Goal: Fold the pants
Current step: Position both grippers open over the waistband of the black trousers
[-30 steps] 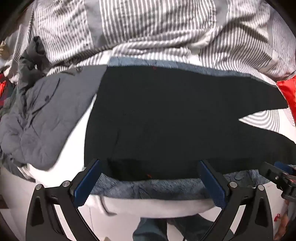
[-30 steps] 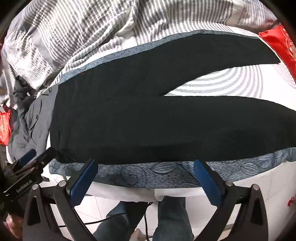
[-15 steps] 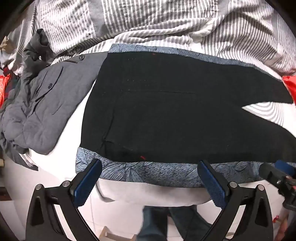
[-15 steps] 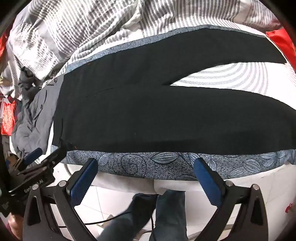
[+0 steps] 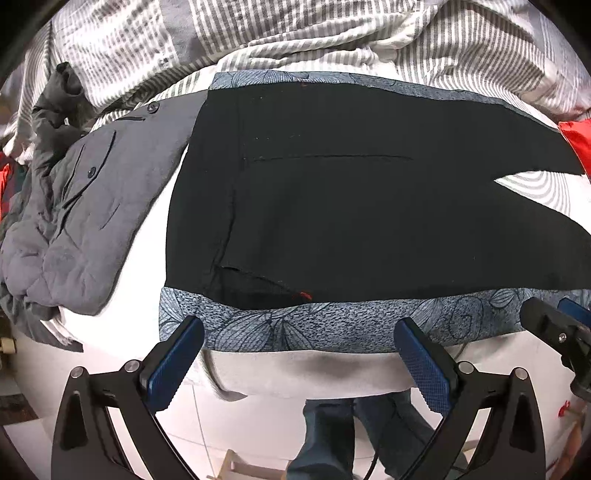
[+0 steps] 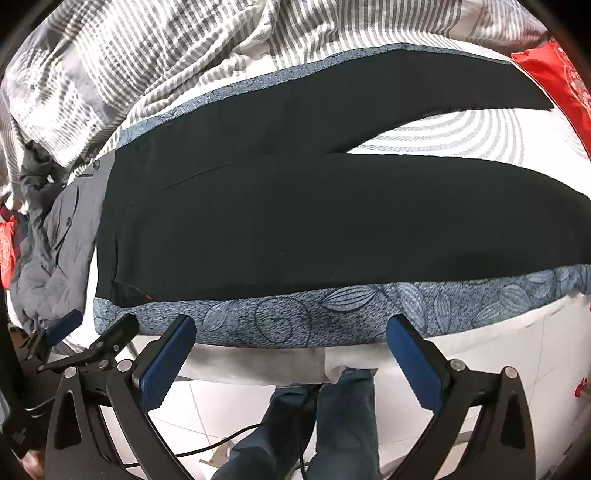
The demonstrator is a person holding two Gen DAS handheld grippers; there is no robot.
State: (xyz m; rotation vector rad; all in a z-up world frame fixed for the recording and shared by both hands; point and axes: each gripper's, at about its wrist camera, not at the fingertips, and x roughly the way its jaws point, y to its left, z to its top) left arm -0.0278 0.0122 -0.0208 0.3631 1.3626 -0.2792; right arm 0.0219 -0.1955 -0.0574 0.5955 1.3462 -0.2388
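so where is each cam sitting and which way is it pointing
Left wrist view: on the left gripper, off the bed's near edge, facing the waist end of the black pants and the grey jacket; its open blue-padded fingers, the person's jeans legs and the right gripper's tip at right show.
Right wrist view: on the right gripper, further along that edge, facing both spread pant legs; its open fingers, the jeans and the left gripper at left show.
Shared: pants, blue floral cloth, striped bedding, jacket.
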